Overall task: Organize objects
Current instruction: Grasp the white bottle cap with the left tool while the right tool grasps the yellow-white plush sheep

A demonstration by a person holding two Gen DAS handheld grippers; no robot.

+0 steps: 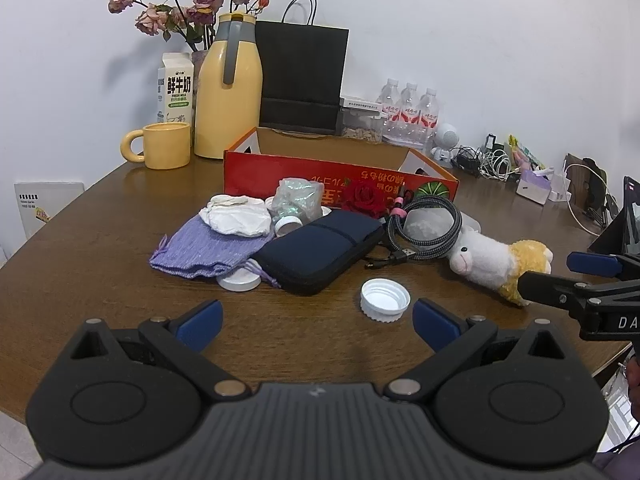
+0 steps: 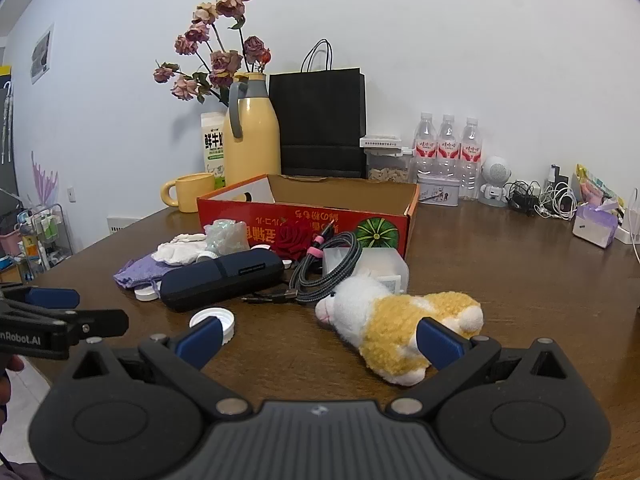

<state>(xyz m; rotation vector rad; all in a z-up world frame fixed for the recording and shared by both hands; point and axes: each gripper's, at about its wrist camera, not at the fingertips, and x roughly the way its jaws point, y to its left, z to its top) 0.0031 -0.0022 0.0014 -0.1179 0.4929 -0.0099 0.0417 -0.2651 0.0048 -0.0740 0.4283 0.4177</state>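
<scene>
Brown surface holds clutter awaiting boxing; both tongs spread, empty: left near cap, right straddling plush.

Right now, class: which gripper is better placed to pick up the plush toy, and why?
Right. The right gripper is open with the plush toy lying between its fingers; the left gripper faces the white cap.
</scene>
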